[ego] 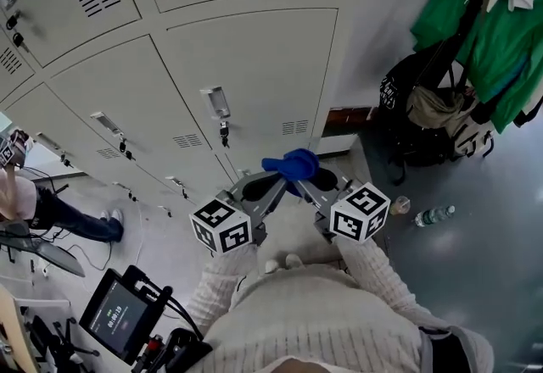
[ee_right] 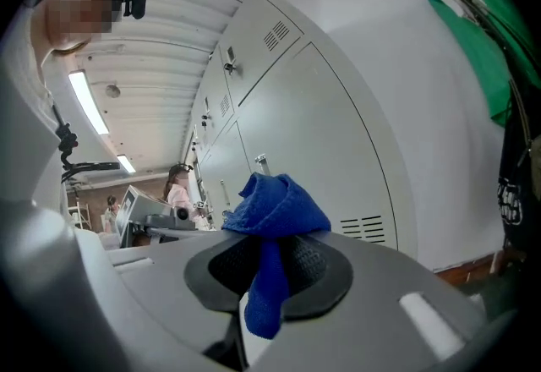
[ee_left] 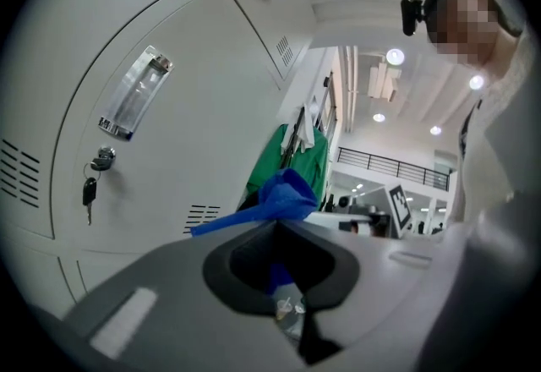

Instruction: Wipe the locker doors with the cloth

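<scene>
A blue cloth is bunched between my two grippers in front of the cream locker doors. In the head view my left gripper and right gripper meet tip to tip under the cloth, a short way off the lower door. My left gripper looks shut on the cloth, with the locker door close on its left. My right gripper is shut on the cloth, and a tail of it hangs down between the jaws. The lockers stand behind it.
A key hangs in the lower door's lock under a label holder. Green garments and a black bag hang at the right. A water bottle lies on the floor. At the left are a person and a screen.
</scene>
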Demonstrator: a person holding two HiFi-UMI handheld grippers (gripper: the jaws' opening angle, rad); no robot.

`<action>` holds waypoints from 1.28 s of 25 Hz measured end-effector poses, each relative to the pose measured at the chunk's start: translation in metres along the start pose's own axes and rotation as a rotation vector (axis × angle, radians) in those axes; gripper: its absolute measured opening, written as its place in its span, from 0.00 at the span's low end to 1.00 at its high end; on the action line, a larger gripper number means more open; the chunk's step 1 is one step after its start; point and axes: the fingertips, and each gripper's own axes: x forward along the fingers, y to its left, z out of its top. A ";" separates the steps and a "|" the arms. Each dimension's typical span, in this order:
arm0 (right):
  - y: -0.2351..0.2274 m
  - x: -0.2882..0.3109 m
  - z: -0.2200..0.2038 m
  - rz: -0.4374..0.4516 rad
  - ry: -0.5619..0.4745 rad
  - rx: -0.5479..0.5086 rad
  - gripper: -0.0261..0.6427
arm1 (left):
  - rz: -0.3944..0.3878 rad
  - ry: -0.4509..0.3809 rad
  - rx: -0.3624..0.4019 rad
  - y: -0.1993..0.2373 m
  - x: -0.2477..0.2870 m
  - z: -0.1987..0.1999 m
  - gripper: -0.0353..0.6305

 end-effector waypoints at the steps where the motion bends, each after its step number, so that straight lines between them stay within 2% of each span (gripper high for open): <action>1: 0.003 -0.002 -0.003 0.007 -0.002 0.010 0.10 | 0.000 0.000 -0.001 -0.003 -0.002 -0.003 0.06; 7: 0.010 -0.010 -0.024 -0.023 0.037 -0.024 0.10 | -0.014 0.009 -0.058 -0.007 -0.010 -0.025 0.06; 12: 0.014 -0.013 -0.022 -0.045 0.015 -0.069 0.11 | -0.008 -0.018 -0.072 -0.012 -0.013 -0.024 0.06; 19: 0.016 -0.021 -0.020 -0.047 0.004 -0.059 0.11 | 0.012 -0.038 -0.072 -0.020 -0.011 -0.024 0.06; 32: 0.016 -0.024 -0.025 -0.029 0.010 -0.027 0.11 | 0.027 -0.040 -0.132 -0.021 -0.012 -0.028 0.06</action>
